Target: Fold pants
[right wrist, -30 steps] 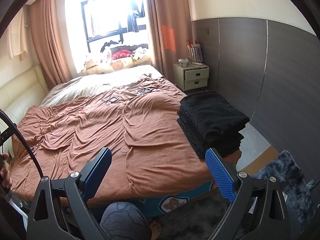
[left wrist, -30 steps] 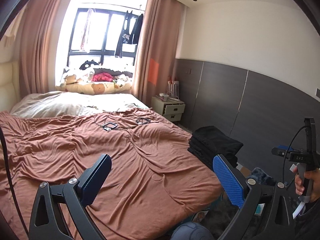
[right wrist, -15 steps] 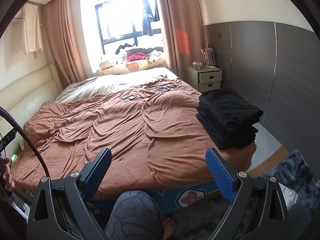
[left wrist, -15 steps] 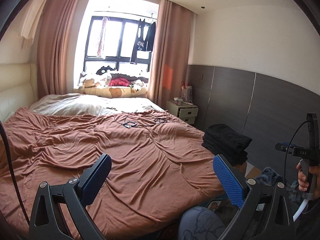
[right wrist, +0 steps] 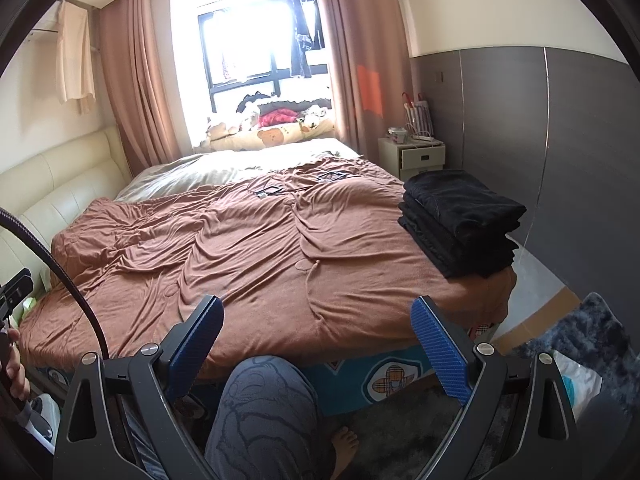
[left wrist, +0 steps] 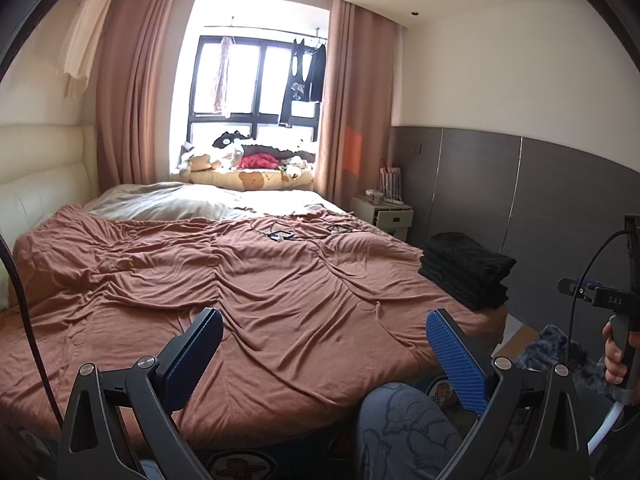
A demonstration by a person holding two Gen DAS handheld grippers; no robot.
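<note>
A stack of folded black pants (left wrist: pixel 466 270) lies at the near right corner of the bed; it also shows in the right wrist view (right wrist: pixel 460 222). My left gripper (left wrist: pixel 324 334) is open and empty, held back from the foot of the bed. My right gripper (right wrist: pixel 316 322) is open and empty too, also held off the bed, left of and below the stack. Both are well apart from the pants. The right gripper's handle and the hand on it (left wrist: pixel 618 322) show in the left wrist view.
A wrinkled brown cover (left wrist: pixel 240 280) lies over the bed (right wrist: pixel 48 196). Cables and small devices (left wrist: pixel 282 235) lie at its far side. A white nightstand (right wrist: pixel 416 154) stands by the grey wall. My knee (right wrist: pixel 260 408) and a dark rug (right wrist: pixel 576 344) are below.
Both grippers have pulled back and tilted up from the bed, so more of the room, ceiling and my knee shows. The pants stack has not moved. Both stay open.
</note>
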